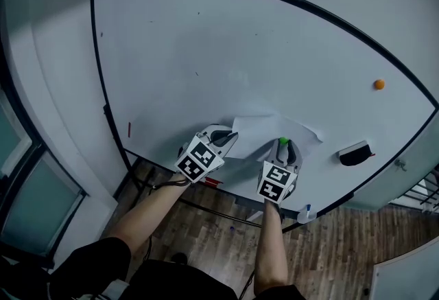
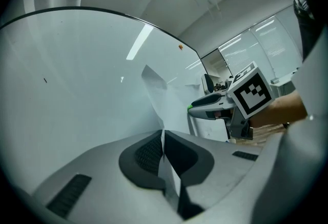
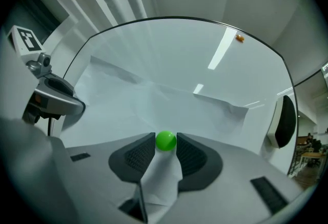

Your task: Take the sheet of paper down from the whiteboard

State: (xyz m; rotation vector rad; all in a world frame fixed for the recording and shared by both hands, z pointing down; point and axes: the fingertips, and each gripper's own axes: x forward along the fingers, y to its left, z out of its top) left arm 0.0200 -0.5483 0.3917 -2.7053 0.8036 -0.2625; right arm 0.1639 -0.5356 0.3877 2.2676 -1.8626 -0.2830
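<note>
A white sheet of paper (image 1: pixel 257 128) hangs creased near the bottom edge of the whiteboard (image 1: pixel 240 51). A green ball magnet (image 1: pixel 283 141) sits on its lower part. My left gripper (image 1: pixel 230 137) is shut on the sheet's left edge; the paper (image 2: pixel 154 89) runs down between the closed pads (image 2: pixel 162 138). My right gripper (image 3: pixel 165 142) points at the board with its jaws apart. The green magnet (image 3: pixel 165 140) lies right between its fingertips, fitting the gap closely, and the paper (image 3: pixel 154 105) spreads behind and under it.
An orange magnet (image 1: pixel 378 84) sticks to the board at the upper right. A black eraser (image 1: pixel 355 153) clings to the board right of the sheet. A red marker (image 1: pixel 129 130) is on the board's left edge. A small bottle (image 1: pixel 305 213) stands below on the wooden floor.
</note>
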